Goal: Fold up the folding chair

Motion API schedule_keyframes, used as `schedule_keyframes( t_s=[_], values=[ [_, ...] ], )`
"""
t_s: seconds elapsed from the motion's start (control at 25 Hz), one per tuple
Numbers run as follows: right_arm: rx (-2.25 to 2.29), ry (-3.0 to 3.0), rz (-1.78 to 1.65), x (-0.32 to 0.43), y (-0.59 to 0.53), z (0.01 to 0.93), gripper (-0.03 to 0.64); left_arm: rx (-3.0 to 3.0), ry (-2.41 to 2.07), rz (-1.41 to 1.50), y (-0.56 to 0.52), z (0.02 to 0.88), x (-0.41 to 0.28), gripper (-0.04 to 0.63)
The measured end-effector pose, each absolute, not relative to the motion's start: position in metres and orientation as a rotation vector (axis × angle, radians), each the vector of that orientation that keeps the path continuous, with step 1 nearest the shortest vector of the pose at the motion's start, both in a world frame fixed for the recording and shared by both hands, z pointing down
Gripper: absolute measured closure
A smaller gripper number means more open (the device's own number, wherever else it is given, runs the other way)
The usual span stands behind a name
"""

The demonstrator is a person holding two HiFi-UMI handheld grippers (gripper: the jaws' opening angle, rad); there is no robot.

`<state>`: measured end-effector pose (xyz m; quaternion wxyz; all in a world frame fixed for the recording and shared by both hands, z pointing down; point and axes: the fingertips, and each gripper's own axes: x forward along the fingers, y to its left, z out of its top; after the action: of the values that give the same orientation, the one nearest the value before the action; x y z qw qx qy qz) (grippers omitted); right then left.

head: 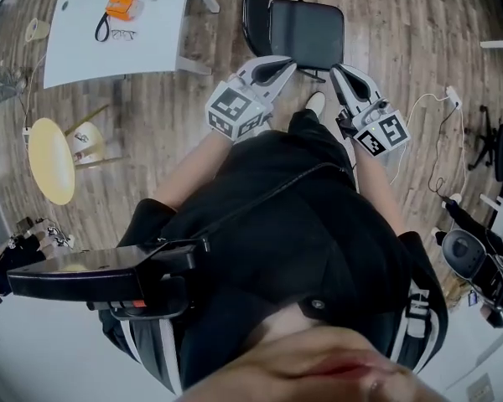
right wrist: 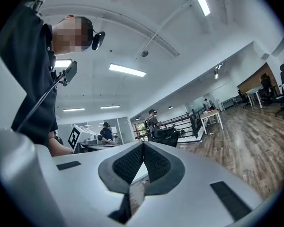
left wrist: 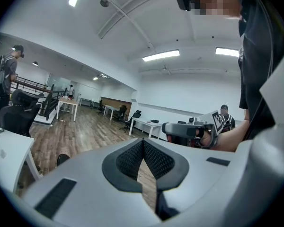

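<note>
Large office room with plank floor (head: 193,99), white table (head: 84,48) at far left. Black folding chair (head: 306,32) standing unfolded at far middle, seat flat. Left gripper (head: 289,64) at the seat's near-left corner, jaws pressed together, nothing between. Right gripper (head: 335,72) by the near-right corner, jaws likewise together and empty. Contact with the seat impossible to tell.

Head view looks steeply down; gripper views, apparently level, share wooden floor (left wrist: 75,136).
</note>
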<state>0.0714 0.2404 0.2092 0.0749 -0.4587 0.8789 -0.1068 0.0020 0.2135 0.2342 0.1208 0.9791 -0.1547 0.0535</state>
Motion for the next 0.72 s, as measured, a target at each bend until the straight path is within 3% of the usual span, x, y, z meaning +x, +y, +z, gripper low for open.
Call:
schedule_keyframes(
  t_s=[0.72],
  values=[
    [-1.127,2.858,-0.348,0.186,0.122,0.254,0.609,2.757,-0.709,0.293,0.107,0.254,0.126,0.591]
  ],
)
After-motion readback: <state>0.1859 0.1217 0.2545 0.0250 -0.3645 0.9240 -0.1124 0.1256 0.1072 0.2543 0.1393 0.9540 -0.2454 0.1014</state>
